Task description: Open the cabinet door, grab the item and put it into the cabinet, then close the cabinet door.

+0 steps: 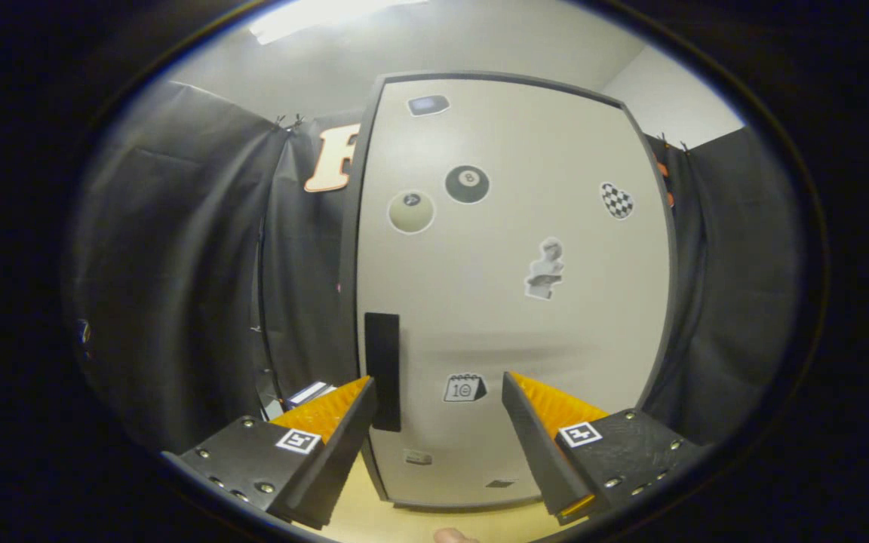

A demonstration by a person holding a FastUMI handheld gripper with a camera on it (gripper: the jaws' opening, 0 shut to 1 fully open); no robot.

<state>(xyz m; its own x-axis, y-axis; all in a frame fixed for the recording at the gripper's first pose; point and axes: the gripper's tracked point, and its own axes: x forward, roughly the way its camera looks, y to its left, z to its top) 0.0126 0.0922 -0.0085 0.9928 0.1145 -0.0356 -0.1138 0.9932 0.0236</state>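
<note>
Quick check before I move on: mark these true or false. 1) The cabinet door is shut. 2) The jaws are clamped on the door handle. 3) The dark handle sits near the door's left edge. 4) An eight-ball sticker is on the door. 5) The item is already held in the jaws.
1) True: the cabinet door sits flush in its frame.
2) False: the gripper is open, its jaws spread apart and holding nothing; the handle is just ahead of the left jaw.
3) True: the handle is a dark vertical bar by the left edge.
4) True: the eight-ball sticker is on the upper door.
5) False: nothing lies between the jaws; the calendar sticker on the door shows through the gap.
</note>
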